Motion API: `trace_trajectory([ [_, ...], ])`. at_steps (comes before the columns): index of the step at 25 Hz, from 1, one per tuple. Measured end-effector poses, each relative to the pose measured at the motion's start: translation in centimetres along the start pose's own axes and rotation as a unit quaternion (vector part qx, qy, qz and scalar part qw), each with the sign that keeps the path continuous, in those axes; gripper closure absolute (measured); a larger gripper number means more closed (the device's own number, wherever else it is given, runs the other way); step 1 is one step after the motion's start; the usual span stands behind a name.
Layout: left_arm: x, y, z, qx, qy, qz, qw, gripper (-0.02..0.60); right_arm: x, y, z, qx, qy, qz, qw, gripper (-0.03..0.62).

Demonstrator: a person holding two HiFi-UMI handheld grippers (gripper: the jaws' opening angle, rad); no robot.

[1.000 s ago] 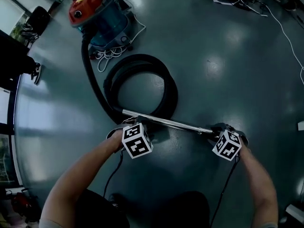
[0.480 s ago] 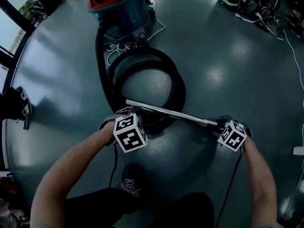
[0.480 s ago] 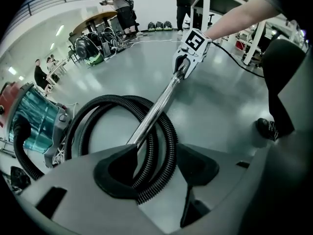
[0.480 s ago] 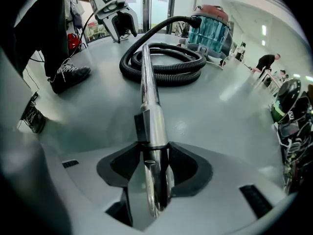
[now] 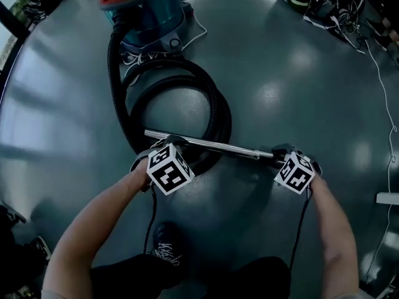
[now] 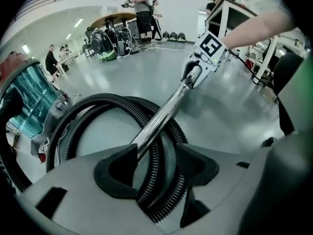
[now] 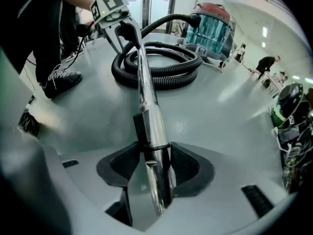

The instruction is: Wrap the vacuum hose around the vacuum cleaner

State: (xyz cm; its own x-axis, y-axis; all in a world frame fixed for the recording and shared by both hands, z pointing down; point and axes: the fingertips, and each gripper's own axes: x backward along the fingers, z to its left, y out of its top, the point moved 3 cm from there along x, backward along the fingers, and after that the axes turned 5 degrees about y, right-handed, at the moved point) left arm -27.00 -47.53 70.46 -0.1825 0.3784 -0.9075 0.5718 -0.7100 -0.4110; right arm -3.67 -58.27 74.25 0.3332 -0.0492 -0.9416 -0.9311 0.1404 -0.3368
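Observation:
The red and teal vacuum cleaner [image 5: 140, 8] stands at the top of the head view. Its black ribbed hose [image 5: 215, 104] lies in loops on the floor in front of it. A chrome wand [image 5: 206, 145] runs level between my two grippers. My left gripper [image 5: 163, 157] is shut on the hose [image 6: 161, 180] where it joins the wand [image 6: 166, 114]. My right gripper [image 5: 283, 161] is shut on the wand's other end [image 7: 154, 146], its pads pressing both sides. From there the wand leads away to the left gripper [image 7: 120, 31] and the vacuum cleaner [image 7: 210, 28].
A white power cord [image 5: 134, 64] lies beside the vacuum cleaner. Cables and gear [image 5: 324, 2] crowd the top right floor. The person's shoe [image 5: 163, 251] stands just behind the left gripper. People and tables [image 6: 142, 4] are far off across the hall.
Both grippers keep their hold on the wand, which sits slightly higher in the head view. The person has stepped, and a shoe now shows below the left gripper.

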Motion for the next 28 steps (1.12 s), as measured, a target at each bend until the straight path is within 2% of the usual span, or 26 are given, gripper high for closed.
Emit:
trace_trajectory([
  [3,0.0,0.5,-0.1,0.018,-0.006,-0.010,0.9998,0.328,0.1,-0.2,0.0,-0.026,-0.006,-0.028,0.999,0.405],
  [9,0.0,0.8,-1.0,0.030,-0.008,-0.016,0.9994,0.345,1.0,-0.4,1.1,-0.031,-0.035,-0.048,0.998,0.404],
  [13,0.4,1.8,-2.0,0.021,-0.012,-0.024,0.9994,0.347,2.1,-0.8,2.2,-0.050,-0.056,-0.060,0.995,0.403],
  [16,0.9,2.7,-2.3,0.016,-0.007,-0.036,0.9992,0.393,3.7,-0.5,2.3,-0.066,-0.073,-0.086,0.991,0.391],
  [21,1.8,4.3,-3.0,-0.004,0.005,-0.049,0.9988,0.461,7.9,0.4,1.7,-0.136,-0.088,-0.146,0.976,0.390],
  [25,3.6,6.1,-2.9,-0.019,0.020,-0.070,0.9972,0.575,10.0,2.8,1.8,-0.173,-0.097,-0.188,0.962,0.390],
  [28,5.4,6.9,-3.1,-0.028,0.013,-0.078,0.9964,0.576,11.4,4.7,2.5,-0.178,-0.095,-0.207,0.957,0.391],
])
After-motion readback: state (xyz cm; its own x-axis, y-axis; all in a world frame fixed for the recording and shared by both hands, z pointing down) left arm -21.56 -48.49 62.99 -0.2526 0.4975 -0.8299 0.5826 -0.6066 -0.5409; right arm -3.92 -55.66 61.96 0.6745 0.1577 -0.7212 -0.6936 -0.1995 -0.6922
